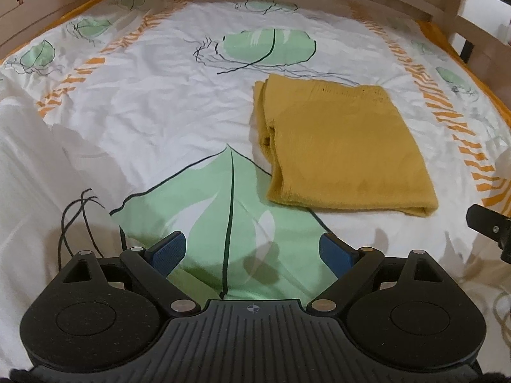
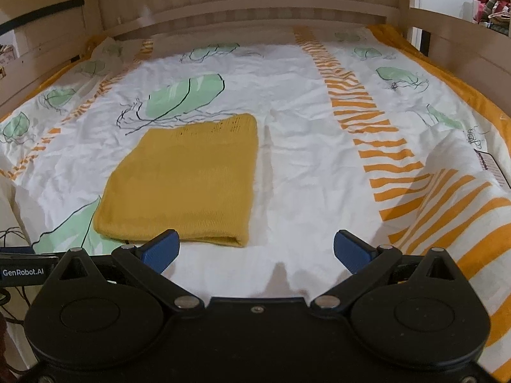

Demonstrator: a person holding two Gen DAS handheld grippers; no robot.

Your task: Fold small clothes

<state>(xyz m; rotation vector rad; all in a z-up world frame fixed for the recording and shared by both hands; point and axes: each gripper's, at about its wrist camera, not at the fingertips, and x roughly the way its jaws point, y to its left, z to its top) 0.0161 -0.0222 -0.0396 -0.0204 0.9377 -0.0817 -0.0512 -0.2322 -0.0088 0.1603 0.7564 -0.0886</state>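
Note:
A mustard-yellow knitted garment (image 1: 345,146) lies folded into a neat rectangle on the bed sheet (image 1: 166,95). In the right wrist view the same garment (image 2: 185,182) sits just beyond and left of my right gripper (image 2: 255,249). My left gripper (image 1: 252,252) hovers over a green leaf print, nearer than the garment and to its left. Both grippers stand open with blue pads wide apart and nothing between them. Neither touches the garment. A black part of the right gripper (image 1: 488,223) shows at the right edge of the left wrist view.
The white sheet (image 2: 303,159) carries green leaf prints and orange striped bands. A wooden bed rail (image 2: 242,3) runs along the far side and both ends. A raised bulge of bedding (image 2: 453,198) sits at the right. Thin dark cords (image 1: 76,220) lie at the near left.

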